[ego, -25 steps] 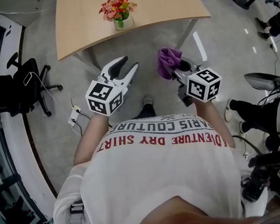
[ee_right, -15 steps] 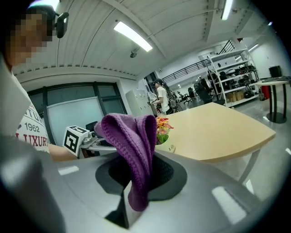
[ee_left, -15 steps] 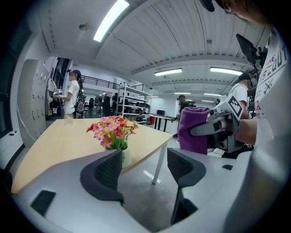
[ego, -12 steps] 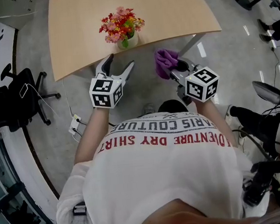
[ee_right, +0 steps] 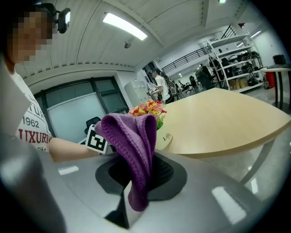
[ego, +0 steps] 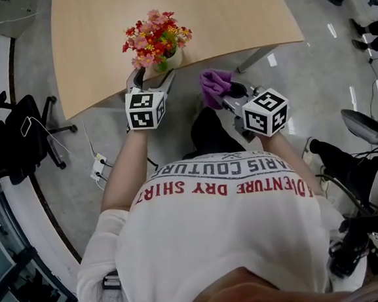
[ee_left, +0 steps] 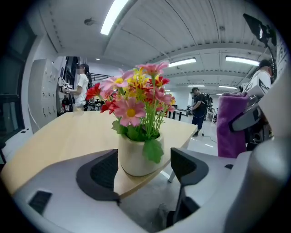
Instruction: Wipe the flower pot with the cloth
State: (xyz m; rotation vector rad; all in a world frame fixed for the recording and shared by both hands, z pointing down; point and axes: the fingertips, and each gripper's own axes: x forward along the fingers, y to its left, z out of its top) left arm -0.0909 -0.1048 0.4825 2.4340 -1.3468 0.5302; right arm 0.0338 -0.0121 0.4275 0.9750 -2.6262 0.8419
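Standing on wooden table [ego: 229, 12], near edge: flower pot [ego: 172, 59]; grey floor [ego: 313, 70] around.

Flowers [ego: 155, 38] cover most of the flower pot [ego: 174, 60] from above; the cloth [ee_right: 132, 145] hides its left side.

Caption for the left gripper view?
Left gripper, jaws just opening, faces the flower pot, framed between them but ungripped, at the table edge; purple cloth at right.
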